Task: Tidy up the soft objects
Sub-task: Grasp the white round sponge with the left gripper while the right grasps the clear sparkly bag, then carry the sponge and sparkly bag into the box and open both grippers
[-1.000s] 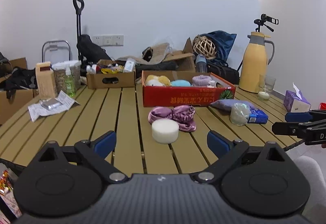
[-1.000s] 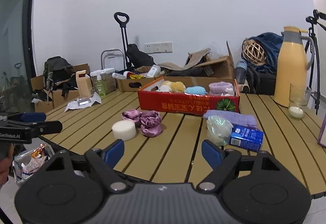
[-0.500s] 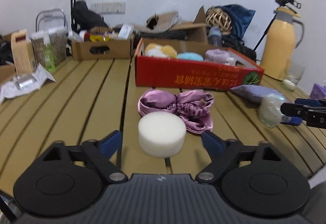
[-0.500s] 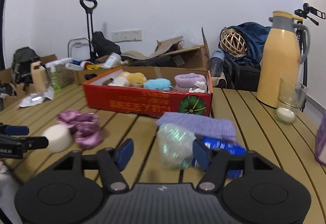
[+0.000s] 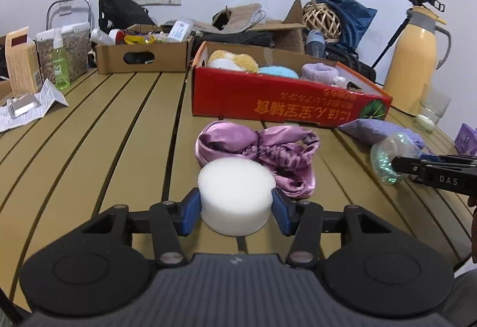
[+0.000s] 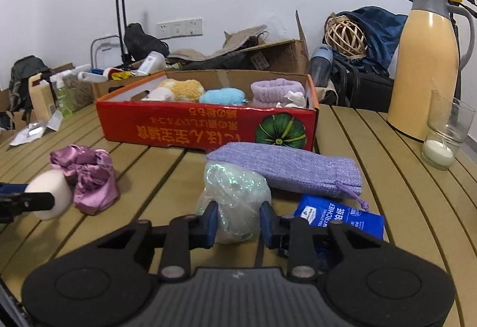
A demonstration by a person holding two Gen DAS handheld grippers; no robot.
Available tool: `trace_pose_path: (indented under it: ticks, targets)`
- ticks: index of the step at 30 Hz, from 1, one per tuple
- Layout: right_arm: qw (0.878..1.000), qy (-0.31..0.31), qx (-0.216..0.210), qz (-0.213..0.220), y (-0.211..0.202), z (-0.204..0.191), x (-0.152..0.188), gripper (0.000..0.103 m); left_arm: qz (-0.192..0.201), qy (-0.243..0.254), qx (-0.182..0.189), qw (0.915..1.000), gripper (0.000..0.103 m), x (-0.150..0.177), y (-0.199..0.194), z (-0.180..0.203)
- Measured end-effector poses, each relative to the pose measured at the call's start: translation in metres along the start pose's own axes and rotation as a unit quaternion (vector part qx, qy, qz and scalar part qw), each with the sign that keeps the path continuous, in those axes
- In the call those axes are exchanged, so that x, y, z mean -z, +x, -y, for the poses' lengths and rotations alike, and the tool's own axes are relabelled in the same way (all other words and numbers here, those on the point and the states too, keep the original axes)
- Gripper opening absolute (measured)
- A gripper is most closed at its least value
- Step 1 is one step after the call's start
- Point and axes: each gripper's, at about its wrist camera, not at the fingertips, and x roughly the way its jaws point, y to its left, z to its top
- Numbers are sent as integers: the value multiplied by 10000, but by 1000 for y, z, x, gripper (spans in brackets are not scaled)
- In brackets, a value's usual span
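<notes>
Left hand-held gripper (image 5: 235, 210): closed in since half a second ago, when it was spread wide; both pads are now pressed on the white foam puck (image 5: 236, 196), which rests on the surface near its front edge.
Right hand-held gripper (image 6: 238, 221): likewise narrowed from open; the iridescent crinkly bundle (image 6: 235, 200) is pinched between its fingers, apparently not yet lifted.
Meaning: both grasps are judged made; lifting toward the box is what remains.
Purple satin scrunchie (image 5: 259, 154): touching the puck's far side, unmoved.
Lilac knitted pouch (image 6: 286, 170): just behind the bundle.
Red cardboard box (image 6: 208, 127): toward the far edge, already filled with plush items.
</notes>
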Motion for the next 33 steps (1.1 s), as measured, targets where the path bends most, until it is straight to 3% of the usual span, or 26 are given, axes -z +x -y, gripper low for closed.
trace_pose_path:
  ticks: [7, 13, 21, 24, 28, 31, 33]
  targets:
    - [9986, 89, -495, 140, -47, -19, 11, 26, 290, 23, 41, 9996, 51, 0, -51, 3]
    - [9971, 54, -663, 357, -91, -34, 16, 26, 699, 155, 178, 9973, 51, -6, -91, 16]
    - [9943, 99, -848, 637, -123, -32, 9, 25, 907, 237, 269, 9952, 51, -11, -108, 24]
    - [9918, 12, -1041, 747, -118, -33, -14, 25, 1044, 351, 389, 9931, 51, -37, -100, 22]
    - [9868, -106, -1344, 902, -88, -31, -72, 25, 1121, 662, 381, 9908, 53, -94, -58, 18]
    - [9867, -33, -1392, 837, -38, -31, -117, 26, 837, 548, 223, 9947, 54, -133, -4, 8]
    - [9885, 222, -1366, 606, 10, -30, -140, 26, 583, 410, 353, 9968, 54, -153, 33, -1]
